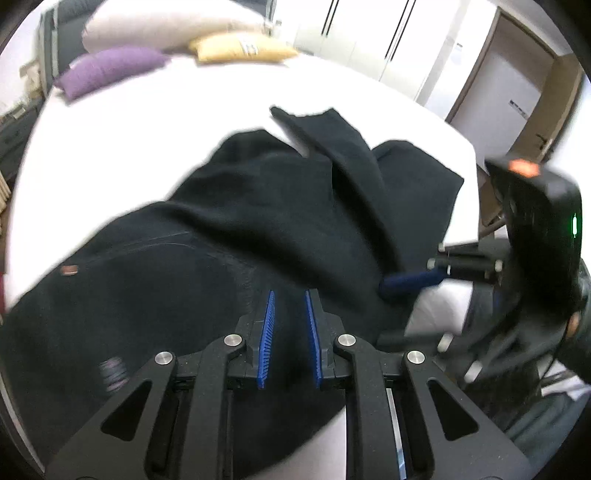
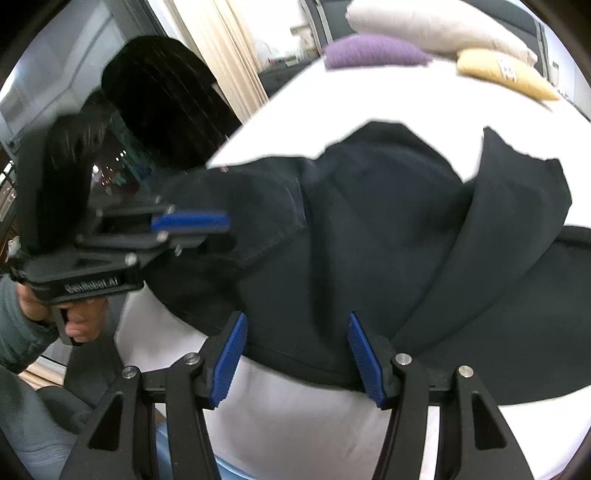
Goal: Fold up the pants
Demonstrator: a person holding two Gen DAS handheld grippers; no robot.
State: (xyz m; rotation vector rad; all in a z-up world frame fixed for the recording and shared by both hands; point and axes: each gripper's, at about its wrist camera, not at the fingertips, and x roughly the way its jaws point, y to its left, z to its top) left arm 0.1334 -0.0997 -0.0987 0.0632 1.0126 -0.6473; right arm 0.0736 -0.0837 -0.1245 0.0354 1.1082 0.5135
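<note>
Black pants (image 1: 258,221) lie rumpled on a white bed (image 1: 129,122), legs bunched toward the far side. My left gripper (image 1: 290,295) is over the waist end, its blue pads (image 1: 266,332) a narrow gap apart with dark cloth between them; whether they pinch it I cannot tell. In the right wrist view the left gripper (image 2: 225,225) reaches into the pants' (image 2: 369,229) waist edge. My right gripper (image 2: 297,317) is open, its pads astride the near hem of the pants, touching nothing firmly.
A purple pillow (image 1: 107,70), a beige pillow (image 1: 159,26) and a yellow pillow (image 1: 240,48) lie at the bed's head. White wardrobes and a door (image 1: 506,92) stand beyond. The person's hand (image 2: 79,321) and a dark chair (image 2: 166,99) are at left.
</note>
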